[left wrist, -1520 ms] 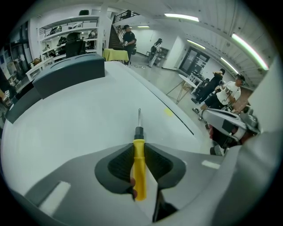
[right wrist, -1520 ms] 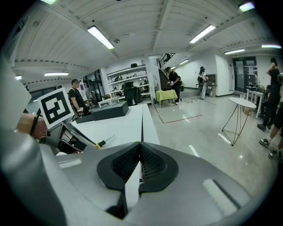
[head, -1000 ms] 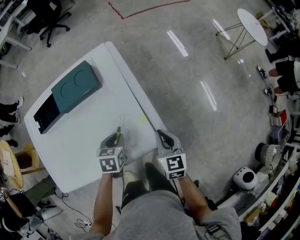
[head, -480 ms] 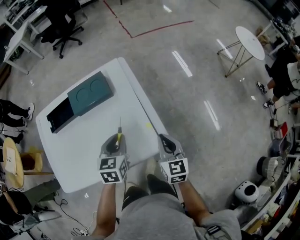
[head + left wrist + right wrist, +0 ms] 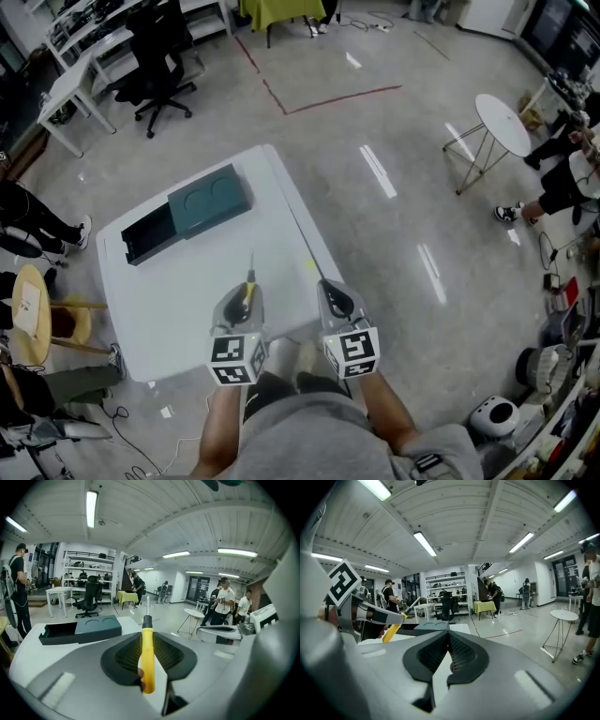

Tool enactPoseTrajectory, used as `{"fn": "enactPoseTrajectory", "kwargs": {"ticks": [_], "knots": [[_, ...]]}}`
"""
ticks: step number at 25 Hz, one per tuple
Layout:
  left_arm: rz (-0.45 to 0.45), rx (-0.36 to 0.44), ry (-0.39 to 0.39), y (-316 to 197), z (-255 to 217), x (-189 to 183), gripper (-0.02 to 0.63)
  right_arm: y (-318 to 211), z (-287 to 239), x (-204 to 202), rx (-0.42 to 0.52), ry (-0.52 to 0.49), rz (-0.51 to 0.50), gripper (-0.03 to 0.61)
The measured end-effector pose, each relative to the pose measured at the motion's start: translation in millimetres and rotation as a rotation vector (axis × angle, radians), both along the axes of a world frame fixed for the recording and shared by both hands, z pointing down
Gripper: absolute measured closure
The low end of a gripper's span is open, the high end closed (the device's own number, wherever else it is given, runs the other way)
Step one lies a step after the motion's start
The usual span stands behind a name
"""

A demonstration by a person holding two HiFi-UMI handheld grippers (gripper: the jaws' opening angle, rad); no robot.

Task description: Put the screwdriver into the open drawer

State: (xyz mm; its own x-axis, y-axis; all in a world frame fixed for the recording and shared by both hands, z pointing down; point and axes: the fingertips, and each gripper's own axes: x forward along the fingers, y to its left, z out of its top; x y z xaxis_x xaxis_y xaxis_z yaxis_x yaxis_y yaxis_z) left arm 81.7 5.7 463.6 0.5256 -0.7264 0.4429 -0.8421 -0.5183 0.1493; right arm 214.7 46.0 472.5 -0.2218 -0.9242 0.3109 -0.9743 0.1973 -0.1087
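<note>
A yellow-handled screwdriver (image 5: 249,287) sticks out forward from my left gripper (image 5: 246,298), which is shut on its handle above the white table (image 5: 178,291). In the left gripper view the handle (image 5: 147,654) is clamped between the dark pads, with the metal shaft pointing away. Far ahead on the table stands the teal drawer unit (image 5: 211,200), its dark drawer (image 5: 148,237) pulled open to the left; both the unit (image 5: 98,626) and the drawer (image 5: 58,631) also show in the left gripper view. My right gripper (image 5: 334,294) hangs beside the table's right edge, shut and empty (image 5: 448,637).
A black office chair (image 5: 159,56) and a white desk (image 5: 80,80) stand beyond the table. A round white side table (image 5: 503,117) is on the floor at the right. A wooden stool (image 5: 28,309) and people stand at the left edge.
Both grippers have risen well above the table, the left one carrying the screwdriver. The head view now takes in more of the room, and the table looks smaller.
</note>
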Motion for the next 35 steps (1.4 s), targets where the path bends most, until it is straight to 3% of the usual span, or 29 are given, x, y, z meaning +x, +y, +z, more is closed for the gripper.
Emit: {"fn": "enactPoseTrajectory", "kwargs": {"ticks": [11, 19, 35], "knots": [[-0.121, 0.059, 0.007, 21, -25, -49, 0.529, -11, -35, -50, 0.088, 0.002, -0.138, 0.575], [-0.199, 0.072, 0.010, 21, -28, -90, 0.529, -17, -39, -93, 0.099, 0.010, -0.222, 0.575], [-0.270, 0.060, 0.027, -13, -28, -166, 0.529, -58, -39, -175, 0.083, 0.029, -0.303, 0.575]]}}
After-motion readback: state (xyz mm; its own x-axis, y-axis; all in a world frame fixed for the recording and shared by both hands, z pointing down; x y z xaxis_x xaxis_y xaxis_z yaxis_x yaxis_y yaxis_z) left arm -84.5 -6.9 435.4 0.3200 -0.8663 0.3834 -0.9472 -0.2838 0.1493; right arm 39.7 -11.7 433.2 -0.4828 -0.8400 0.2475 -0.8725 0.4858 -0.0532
